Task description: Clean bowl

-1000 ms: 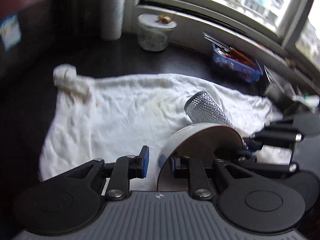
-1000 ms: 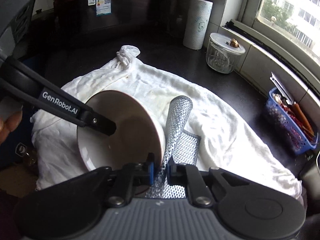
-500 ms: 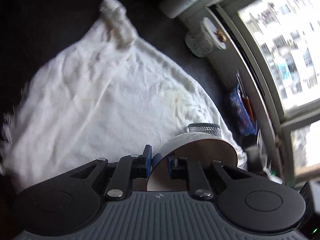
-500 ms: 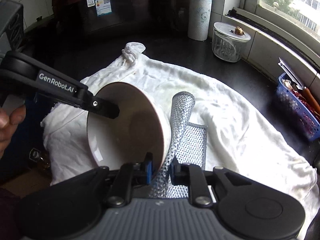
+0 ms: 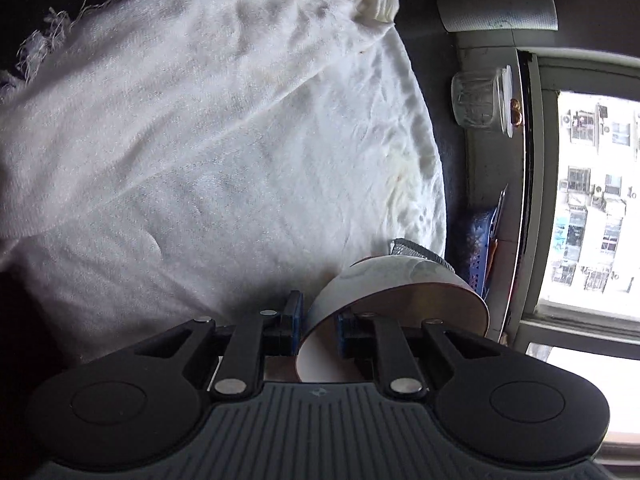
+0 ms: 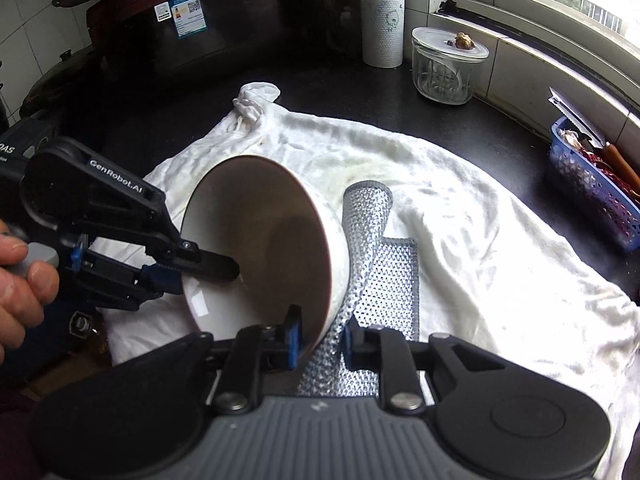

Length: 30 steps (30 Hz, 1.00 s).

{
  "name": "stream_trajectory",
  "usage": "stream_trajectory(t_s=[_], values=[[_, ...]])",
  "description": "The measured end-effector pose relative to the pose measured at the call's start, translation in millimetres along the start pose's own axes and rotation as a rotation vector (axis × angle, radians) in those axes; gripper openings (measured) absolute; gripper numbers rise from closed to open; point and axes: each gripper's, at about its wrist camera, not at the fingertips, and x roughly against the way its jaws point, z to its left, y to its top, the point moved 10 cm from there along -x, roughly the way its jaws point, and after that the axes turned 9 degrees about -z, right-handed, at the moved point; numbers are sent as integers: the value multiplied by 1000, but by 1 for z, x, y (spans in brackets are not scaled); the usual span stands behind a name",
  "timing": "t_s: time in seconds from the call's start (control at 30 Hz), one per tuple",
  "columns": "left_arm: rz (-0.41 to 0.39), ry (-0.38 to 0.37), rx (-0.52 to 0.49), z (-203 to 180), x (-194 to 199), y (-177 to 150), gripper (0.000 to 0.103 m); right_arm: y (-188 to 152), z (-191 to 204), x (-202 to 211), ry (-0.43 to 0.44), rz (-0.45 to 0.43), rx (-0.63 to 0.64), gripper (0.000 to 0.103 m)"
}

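A white bowl with a brownish inside is held on its side above a white cloth. My left gripper is shut on the bowl's rim, one finger inside and one outside; it shows from the left in the right wrist view. My right gripper is shut on a silver mesh scouring cloth together with the bowl's near rim. The mesh lies against the bowl's outer wall and drapes onto the white cloth.
The dark counter carries a paper towel roll, a lidded glass jar and a blue basket by the window sill. A dark cabinet stands at the back left. A hand holds the left gripper.
The left gripper has rolled about a quarter turn with the bowl, so the bowl's opening has tilted further over. The right gripper stayed clamped on the mesh and rim.
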Motion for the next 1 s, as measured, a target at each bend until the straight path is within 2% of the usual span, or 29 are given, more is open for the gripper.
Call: stream_trajectory(t_s=[0.03,0.17,0.2,0.27,0.37,0.4,0.47,0.53,0.63,0.77,0.87,0.97,1.0], values=[[3,15,-48,-2,0,-1,15,0,-1,0,-2,-2,0,19],[-55,103,-470,-33,7,-3,15,-2,-3,1,-12,-8,0,15],[-82,135,-636,-45,10,-6,15,-2,-4,1,-15,-9,-1,13],[-127,167,-869,-61,13,-14,15,0,-5,3,-24,-14,18,12],[-235,206,-1292,-89,18,-35,15,5,-5,5,-55,-22,78,11],[-255,212,-1366,-94,19,-40,14,7,-4,7,-68,-27,106,11],[-269,213,-1416,-98,18,-43,10,11,-2,10,-88,-38,158,10],[-267,211,-1395,-98,17,-43,9,14,1,13,-97,-47,193,10],[-221,163,-1165,-87,17,-30,7,14,0,13,-91,-46,173,10],[-190,84,-776,-63,20,-9,10,6,-6,9,-50,-19,68,13],[-154,43,-534,-44,19,1,12,0,-4,7,-15,-7,-4,15],[-84,-7,-150,-12,13,5,13,-1,0,6,4,-6,-44,18],[-67,-17,-63,-5,12,5,13,-1,1,5,10,-7,-54,19]])
